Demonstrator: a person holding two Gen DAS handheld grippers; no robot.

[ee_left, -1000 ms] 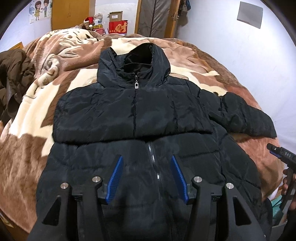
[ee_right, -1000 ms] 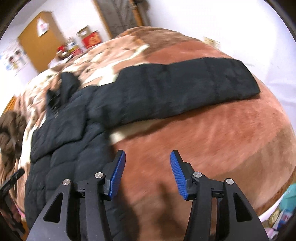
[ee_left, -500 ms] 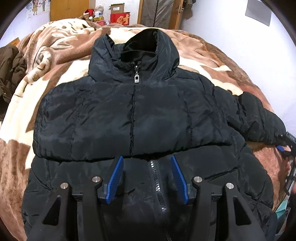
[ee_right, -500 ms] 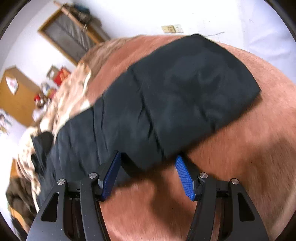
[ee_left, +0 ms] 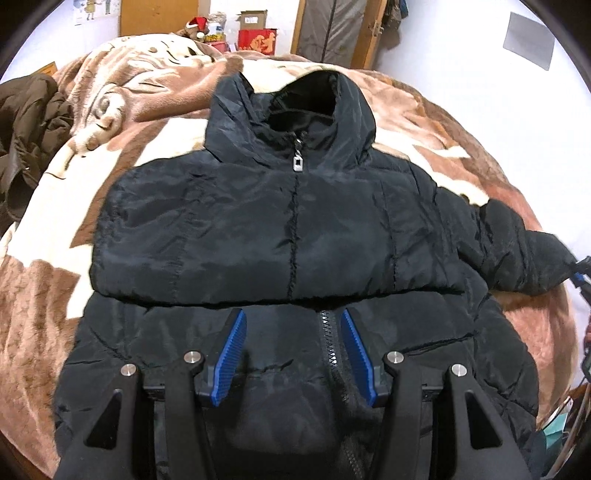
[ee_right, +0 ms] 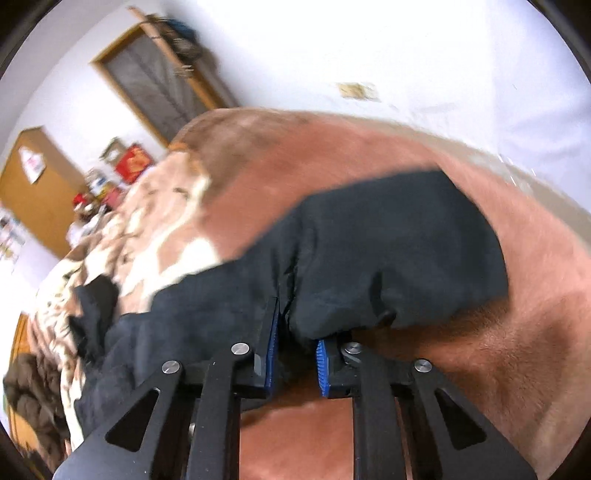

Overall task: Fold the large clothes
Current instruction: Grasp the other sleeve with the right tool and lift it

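Note:
A black hooded puffer jacket [ee_left: 295,229] lies front up, zipped, on a bed with a brown and cream blanket [ee_left: 55,295]. My left gripper [ee_left: 292,314] hovers open over the jacket's lower front, with the zipper [ee_left: 328,332] between its blue pads and nothing gripped. The jacket's right-hand sleeve [ee_right: 388,258] stretches out over the blanket. The jaws of my right gripper [ee_right: 295,325] are closing on this sleeve, and its fabric is bunched and pinched between the pads. That gripper also shows at the sleeve's end [ee_left: 581,273] in the left wrist view.
A dark brown garment [ee_left: 29,125] is heaped at the bed's left side. Boxes and red items [ee_left: 255,37] stand by the far wall beside a wooden door [ee_left: 340,33]. A white wall [ee_right: 406,55] runs close along the bed's right side.
My right gripper swung over to the sleeve, took it between its pads and closed, bunching the fabric. The left gripper came lower and nearer to the jacket, still open.

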